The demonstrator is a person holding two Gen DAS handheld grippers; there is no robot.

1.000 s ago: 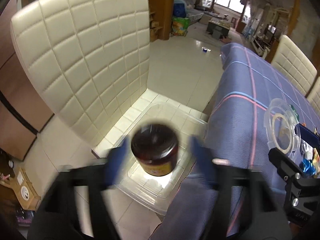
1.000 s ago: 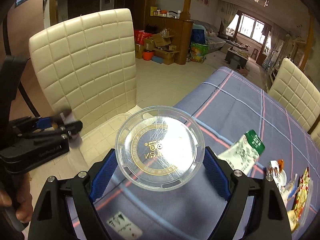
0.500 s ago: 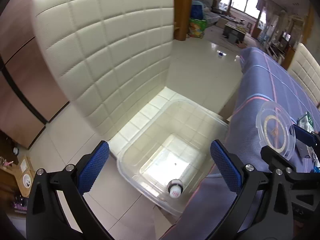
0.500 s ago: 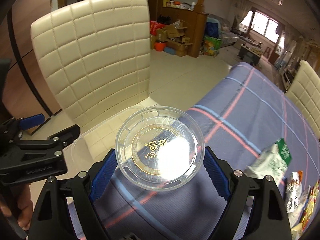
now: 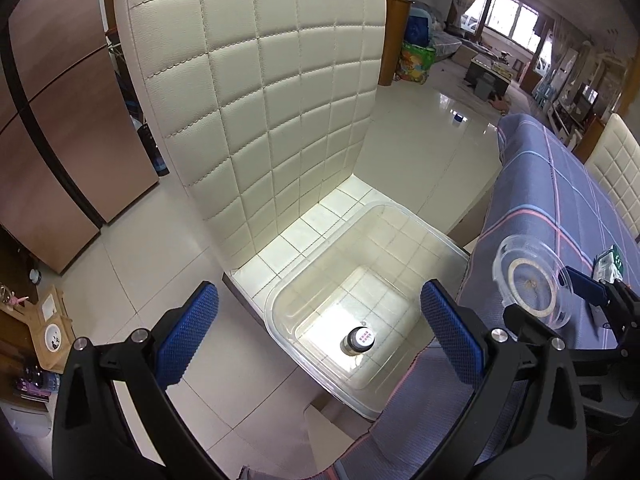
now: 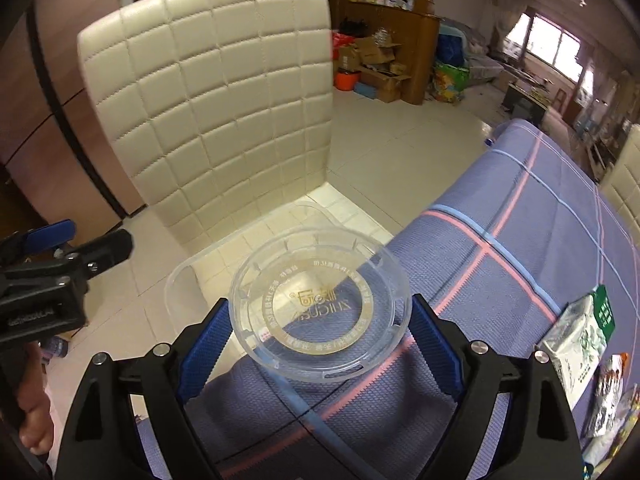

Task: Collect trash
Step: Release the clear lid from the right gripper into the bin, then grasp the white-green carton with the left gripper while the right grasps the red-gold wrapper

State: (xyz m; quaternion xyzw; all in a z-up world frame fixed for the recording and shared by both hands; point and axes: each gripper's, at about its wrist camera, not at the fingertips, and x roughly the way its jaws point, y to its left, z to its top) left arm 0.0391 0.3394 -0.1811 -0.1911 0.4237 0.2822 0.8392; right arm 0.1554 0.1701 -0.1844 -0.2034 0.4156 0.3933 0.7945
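The left tool [image 5: 320, 328] hangs spread wide and holds nothing, its blue pads [image 5: 188, 332] well apart above the bin [image 5: 416, 224]. The bin, clear plastic, sits on the seat of a cream chair [image 5: 256, 92], just beside the bench [image 5: 560, 184] edge. In the bin's near part lies a small jar [image 5: 357, 341], seen end-on with its cap toward the camera.

The right tool [image 6: 320, 336] is clenched on a clear round lid [image 6: 320, 304], the pads touching its rim on either side. The lid is tilted, with a gold ring and print on it, and sits over the bench edge, partly above the bin's rim [image 6: 176, 280]. Farther right on the blue plaid cloth lie a green-and-white packet [image 6: 580, 328] and, beyond it at the frame edge, more wrappers [image 6: 612, 384]. The left tool [image 6: 52, 280] shows at the left of the right view.

A second ago the left tool had a dark jar between its pads over the bin; half a second ago the tool was already spread and the jar lay in the bin. Since then the jar has shifted a little farther from the near wall. The right tool has kept its grip on the lid and carried it closer to the bin.
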